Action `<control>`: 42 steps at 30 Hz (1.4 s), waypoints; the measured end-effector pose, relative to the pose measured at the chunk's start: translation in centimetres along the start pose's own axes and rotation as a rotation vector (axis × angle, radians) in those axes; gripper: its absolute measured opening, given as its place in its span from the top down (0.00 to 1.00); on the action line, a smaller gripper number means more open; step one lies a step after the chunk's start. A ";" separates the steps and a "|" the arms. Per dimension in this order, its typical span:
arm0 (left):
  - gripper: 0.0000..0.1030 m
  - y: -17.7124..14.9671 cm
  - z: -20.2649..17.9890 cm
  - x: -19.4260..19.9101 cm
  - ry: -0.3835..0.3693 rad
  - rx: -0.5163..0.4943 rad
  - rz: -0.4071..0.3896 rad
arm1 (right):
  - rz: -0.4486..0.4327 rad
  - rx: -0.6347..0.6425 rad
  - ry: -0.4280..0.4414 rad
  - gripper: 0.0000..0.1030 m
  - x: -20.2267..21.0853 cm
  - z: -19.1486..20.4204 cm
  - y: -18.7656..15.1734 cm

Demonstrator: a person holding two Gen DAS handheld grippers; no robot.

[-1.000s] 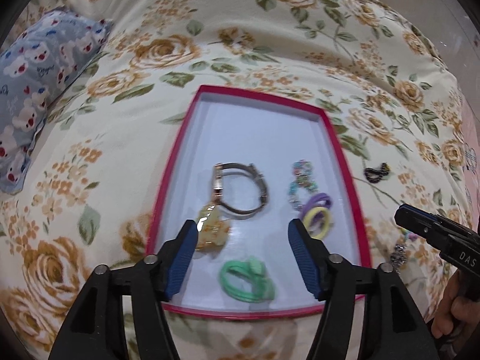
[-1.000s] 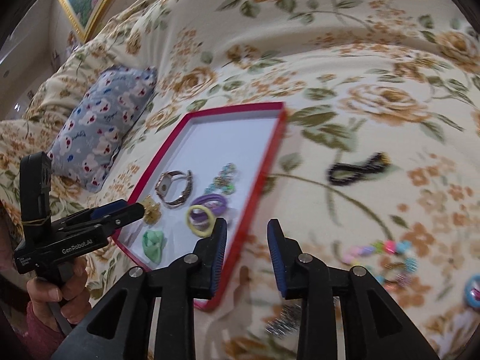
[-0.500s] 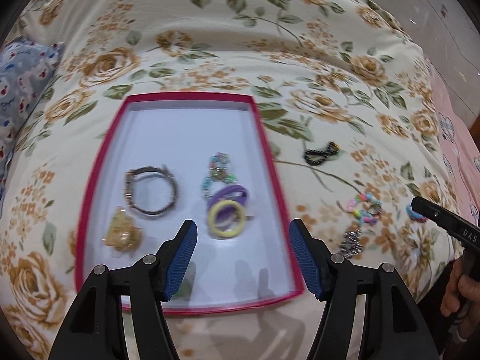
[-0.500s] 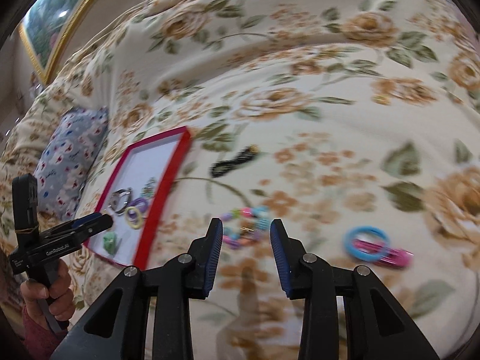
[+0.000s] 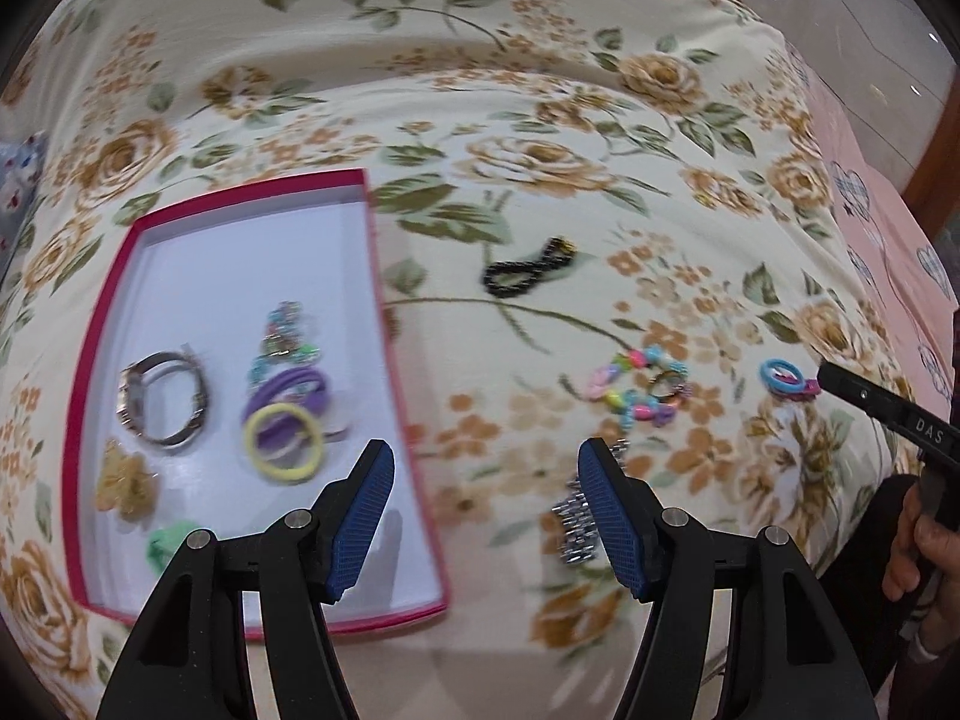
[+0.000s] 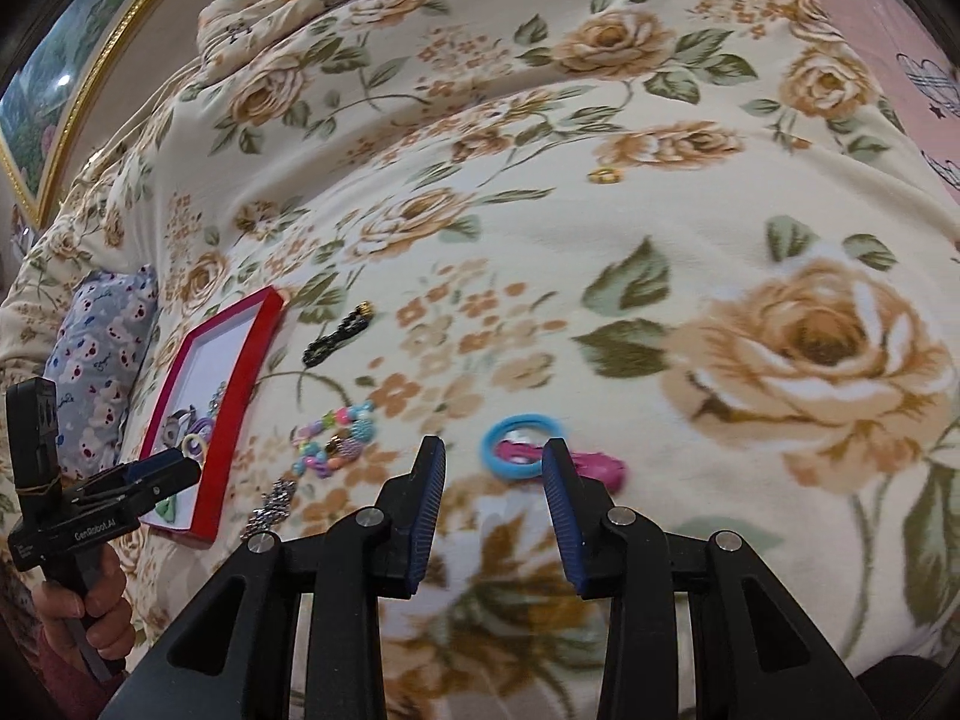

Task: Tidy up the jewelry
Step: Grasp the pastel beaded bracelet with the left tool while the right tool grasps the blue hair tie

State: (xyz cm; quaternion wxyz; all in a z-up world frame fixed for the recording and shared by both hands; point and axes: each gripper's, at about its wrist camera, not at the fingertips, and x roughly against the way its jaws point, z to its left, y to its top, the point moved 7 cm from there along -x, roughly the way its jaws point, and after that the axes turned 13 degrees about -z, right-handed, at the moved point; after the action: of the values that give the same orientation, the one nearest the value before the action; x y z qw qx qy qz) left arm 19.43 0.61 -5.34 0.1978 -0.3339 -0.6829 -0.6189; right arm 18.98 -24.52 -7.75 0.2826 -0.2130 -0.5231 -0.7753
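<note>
- Views have swung from the red tray (image 5: pixel 414 438) toward loose jewelry; we now face the blue ring (image 6: pixel 519 446).
- Both the right gripper (image 6: pixel 493 519) and left gripper (image 5: pixel 486 519) are parted and empty, so we judge pickup is next.

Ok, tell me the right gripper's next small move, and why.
Probably ease the right gripper forward and down onto the blue hair ring. Its open, empty jaws already frame that ring, which lies on the floral bedspread outside the red tray.
</note>
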 end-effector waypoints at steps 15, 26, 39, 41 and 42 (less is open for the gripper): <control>0.39 1.3 -3.9 -7.0 -0.038 -0.074 0.061 | 0.045 0.064 -0.023 0.65 -2.0 -1.3 0.5; 0.49 1.0 -6.1 -12.5 -0.052 -0.165 0.116 | 0.129 0.163 -0.029 0.77 -4.7 -1.0 -0.7; 0.94 1.3 -7.4 -10.3 -0.140 -0.174 0.052 | 0.064 0.104 0.028 0.97 -3.2 0.1 0.5; 0.94 1.8 -6.8 -9.1 -0.142 -0.152 0.025 | 0.051 0.090 0.040 0.97 -2.9 0.4 0.8; 0.94 2.1 -6.5 -8.4 -0.143 -0.143 0.011 | 0.044 0.089 0.047 0.97 -2.7 0.7 1.1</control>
State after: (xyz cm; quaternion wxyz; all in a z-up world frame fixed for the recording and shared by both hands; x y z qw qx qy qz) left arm 25.79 -7.52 -8.55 0.1278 -0.3943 -0.6474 -0.6396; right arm 21.76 -23.58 -8.46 0.3211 -0.1932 -0.5453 -0.7498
